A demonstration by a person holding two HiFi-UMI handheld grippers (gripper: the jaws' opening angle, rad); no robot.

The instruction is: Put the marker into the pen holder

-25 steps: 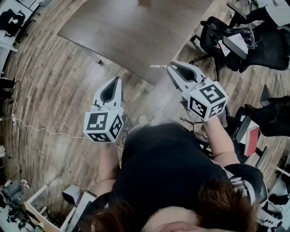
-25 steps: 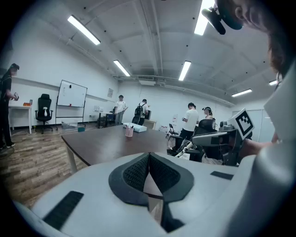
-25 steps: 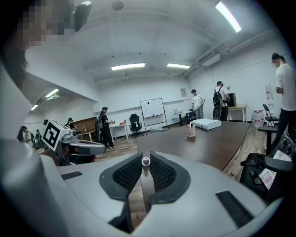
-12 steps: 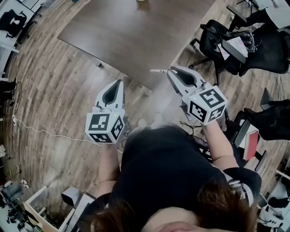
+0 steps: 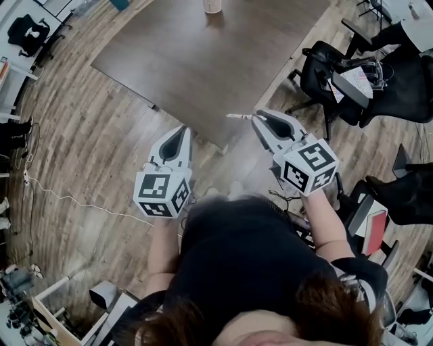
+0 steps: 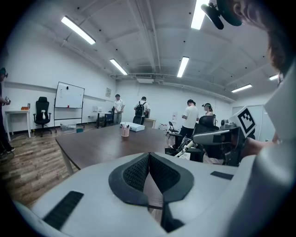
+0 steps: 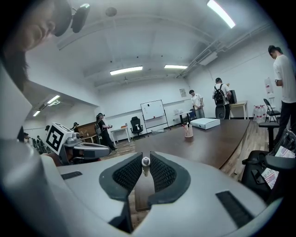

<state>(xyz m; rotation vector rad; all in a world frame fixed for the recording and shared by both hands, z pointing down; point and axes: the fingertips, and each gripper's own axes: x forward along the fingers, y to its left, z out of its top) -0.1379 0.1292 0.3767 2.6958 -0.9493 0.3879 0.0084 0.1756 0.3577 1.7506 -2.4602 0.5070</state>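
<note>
In the head view my right gripper (image 5: 256,119) is shut on a white marker (image 5: 237,117), whose tip sticks out to the left of the jaws, just short of the near corner of the dark brown table (image 5: 203,74). In the right gripper view the marker's end (image 7: 145,161) shows pinched between the pads. The pen holder (image 5: 213,5), a small pinkish cup with pens in it, stands at the table's far end; it also shows as the cup (image 7: 188,131) and the cup (image 6: 125,131). My left gripper (image 5: 181,130) hangs over the wooden floor, shut and empty (image 6: 149,155).
A white box (image 7: 205,122) lies on the table behind the pen holder. Black office chairs (image 5: 325,64) stand at the right of the table. Several people stand at the far end of the room (image 6: 138,111). A cable (image 5: 74,199) runs across the floor at the left.
Both grippers have come closer to the table together, with the marker still gripped. The pen holder has come into view at the top edge of the head view.
</note>
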